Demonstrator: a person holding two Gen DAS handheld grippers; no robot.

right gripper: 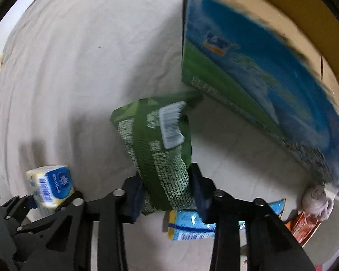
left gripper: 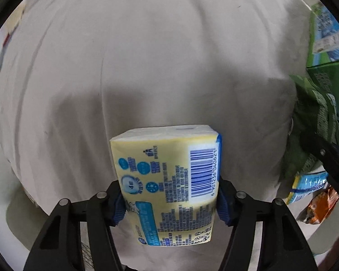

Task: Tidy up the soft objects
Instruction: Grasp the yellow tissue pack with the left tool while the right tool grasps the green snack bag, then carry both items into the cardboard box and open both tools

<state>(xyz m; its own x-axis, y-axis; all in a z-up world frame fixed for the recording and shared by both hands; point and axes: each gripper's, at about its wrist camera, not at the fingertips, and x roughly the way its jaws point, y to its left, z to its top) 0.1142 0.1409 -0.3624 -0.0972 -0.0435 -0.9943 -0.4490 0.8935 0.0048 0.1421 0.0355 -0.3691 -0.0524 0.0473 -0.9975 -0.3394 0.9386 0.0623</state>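
Note:
My left gripper [left gripper: 169,199] is shut on a yellow and blue tissue pack [left gripper: 169,185] and holds it above a white cloth-covered surface [left gripper: 147,56]. My right gripper [right gripper: 167,192] is shut on a green soft packet [right gripper: 160,149] with a barcode label, held up over the cloth. The tissue pack [right gripper: 50,186] and left gripper also show at the lower left of the right wrist view. The green packet [left gripper: 311,122] shows at the right edge of the left wrist view.
A large blue and green carton [right gripper: 248,72] stands at the right, with a brown cardboard box [right gripper: 305,22] behind it. A blue and yellow packet [right gripper: 187,225] and an orange packet [right gripper: 305,225] lie on the cloth below. A pale cloth bundle [right gripper: 316,199] lies by the carton.

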